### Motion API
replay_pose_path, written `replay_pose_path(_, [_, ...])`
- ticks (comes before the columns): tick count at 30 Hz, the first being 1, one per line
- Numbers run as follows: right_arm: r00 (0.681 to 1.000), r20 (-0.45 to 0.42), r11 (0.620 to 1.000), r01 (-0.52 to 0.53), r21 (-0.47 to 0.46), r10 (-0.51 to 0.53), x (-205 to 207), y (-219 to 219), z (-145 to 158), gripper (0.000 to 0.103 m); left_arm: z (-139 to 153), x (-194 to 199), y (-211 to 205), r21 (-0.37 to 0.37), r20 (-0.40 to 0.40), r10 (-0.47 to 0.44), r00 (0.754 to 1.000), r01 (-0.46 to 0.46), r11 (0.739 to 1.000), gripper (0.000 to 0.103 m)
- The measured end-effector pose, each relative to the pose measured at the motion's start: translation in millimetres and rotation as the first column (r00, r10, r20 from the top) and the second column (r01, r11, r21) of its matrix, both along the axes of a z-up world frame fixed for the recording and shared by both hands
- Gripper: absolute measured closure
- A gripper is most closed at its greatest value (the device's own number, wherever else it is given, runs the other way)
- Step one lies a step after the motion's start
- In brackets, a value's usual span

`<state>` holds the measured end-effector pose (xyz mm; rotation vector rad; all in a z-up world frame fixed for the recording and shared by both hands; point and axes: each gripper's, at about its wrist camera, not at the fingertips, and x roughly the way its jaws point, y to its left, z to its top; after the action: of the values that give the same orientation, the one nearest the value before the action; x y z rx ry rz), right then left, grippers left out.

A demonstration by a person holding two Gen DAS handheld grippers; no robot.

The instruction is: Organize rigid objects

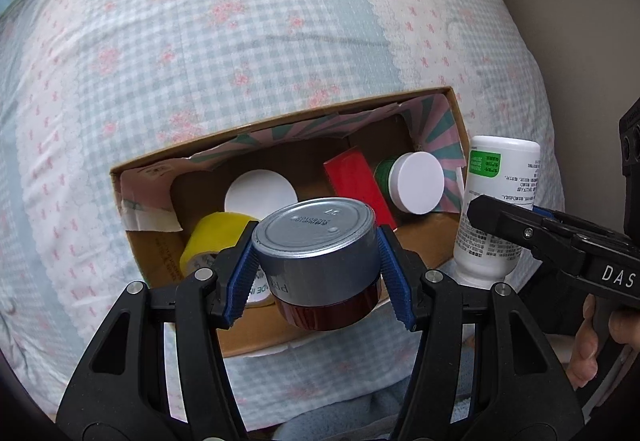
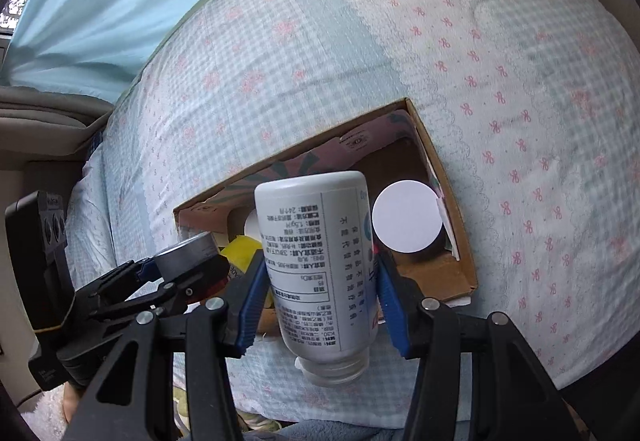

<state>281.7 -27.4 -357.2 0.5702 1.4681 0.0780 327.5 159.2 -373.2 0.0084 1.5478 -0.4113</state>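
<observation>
Bedspread [image 1: 240, 41] bears the cardboard box [image 1: 280, 125]; left hand-held gripper [image 1: 316, 261] holds a jar [image 1: 320, 241] directly above it, right hand-held gripper [image 2: 320, 297] grips an inverted bottle [image 2: 320, 261] at frame right.

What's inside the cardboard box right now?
In the cardboard box: yellow tape roll, red box, green jar with white lid, another white lid. The held jar hides the front middle.

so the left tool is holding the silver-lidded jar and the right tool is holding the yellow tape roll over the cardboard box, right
Not quite. The right tool holds a white bottle, not the yellow tape roll, which lies inside the cardboard box. The right wrist view shows this. The left tool does hold the silver-lidded jar.
</observation>
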Motion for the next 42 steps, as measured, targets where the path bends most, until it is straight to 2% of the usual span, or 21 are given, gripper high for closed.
replay_pose_path(4, [0.997, -0.066, 0.999, 0.031, 0.027, -0.029, 11.5, -4.1, -24.3, 0.056, -27.7, 12.5, -12.0, 0.028, -0.054, -0.037, 0.998, 0.039, 0.999, 0.049])
replay_pose_path(8, [0.993, -0.110, 0.998, 0.052, 0.029, -0.048, 25.6, -10.5, -46.3, 0.056, -50.6, 22.4, -30.4, 0.093, -0.068, -0.126, 0.990, 0.132, 0.987, 0.049])
replay_pose_path(13, [0.988, -0.146, 0.997, 0.063, 0.038, -0.056, 39.4, -17.8, -62.0, 0.056, -58.6, 32.0, -42.3, 0.098, -0.069, -0.169, 0.983, 0.176, 0.980, 0.049])
replay_pose_path(16, [0.984, -0.171, 0.993, 0.070, 0.090, -0.053, 43.9, -18.3, -72.3, 0.056, -55.6, 33.9, -49.6, 0.126, -0.054, -0.207, 0.977, 0.213, 0.969, 0.047])
replay_pose_path(17, [0.982, -0.182, 0.990, 0.075, 0.122, -0.052, 45.2, -18.0, -76.9, 0.056, -53.7, 33.8, -51.1, 0.115, -0.056, -0.217, 0.975, 0.222, 0.968, 0.033])
replay_pose_path(18, [0.981, -0.187, 0.986, 0.083, 0.146, -0.055, 46.0, -17.2, -80.9, 0.056, -50.9, 34.0, -51.7, 0.117, -0.052, -0.222, 0.974, 0.227, 0.967, 0.003])
replay_pose_path(20, [0.981, -0.187, 0.988, 0.072, 0.133, -0.047, 48.4, -13.6, -84.6, 0.051, -44.7, 33.7, -50.3, 0.105, -0.041, -0.227, 0.973, 0.230, 0.967, 0.000])
replay_pose_path(22, [0.980, -0.194, 0.997, 0.044, 0.059, -0.032, 49.3, -10.2, -82.6, 0.024, -43.3, 31.5, -47.5, 0.116, -0.037, -0.222, 0.974, 0.225, 0.967, 0.000])
replay_pose_path(23, [0.982, -0.188, 0.999, 0.027, 0.020, -0.022, 49.7, -8.9, -80.0, 0.002, -42.7, 30.0, -45.4, 0.123, -0.036, -0.219, 0.975, 0.222, 0.967, 0.000])
replay_pose_path(25, [0.989, -0.146, 0.999, -0.008, -0.034, 0.003, 49.0, -7.2, -70.1, 0.000, -43.4, 26.3, -40.7, 0.124, -0.036, -0.204, 0.978, 0.206, 0.971, 0.000])
replay_pose_path(28, [0.989, -0.140, 0.993, -0.062, -0.105, 0.047, 46.4, -5.9, -60.8, 0.000, -42.9, 21.6, -34.9, 0.128, -0.032, -0.173, 0.984, 0.176, 0.976, 0.000])
replay_pose_path(34, [0.994, -0.102, 0.986, -0.062, -0.155, 0.047, 34.7, -10.4, -38.7, 0.000, -28.4, 16.2, -29.5, 0.118, -0.008, -0.117, 0.993, 0.117, 0.986, 0.000])
replay_pose_path(39, [0.996, -0.051, 0.976, -0.076, -0.206, 0.067, 28.4, -6.0, -14.5, 0.000, 13.8, 7.0, -23.1, 0.135, 0.054, -0.090, 0.994, 0.082, 0.987, 0.000])
replay_pose_path(42, [0.996, -0.017, 0.976, -0.087, -0.198, 0.085, 21.8, -3.4, 1.7, 0.000, 35.8, -5.3, -17.9, 0.125, 0.099, -0.049, 0.994, 0.036, 0.992, 0.000])
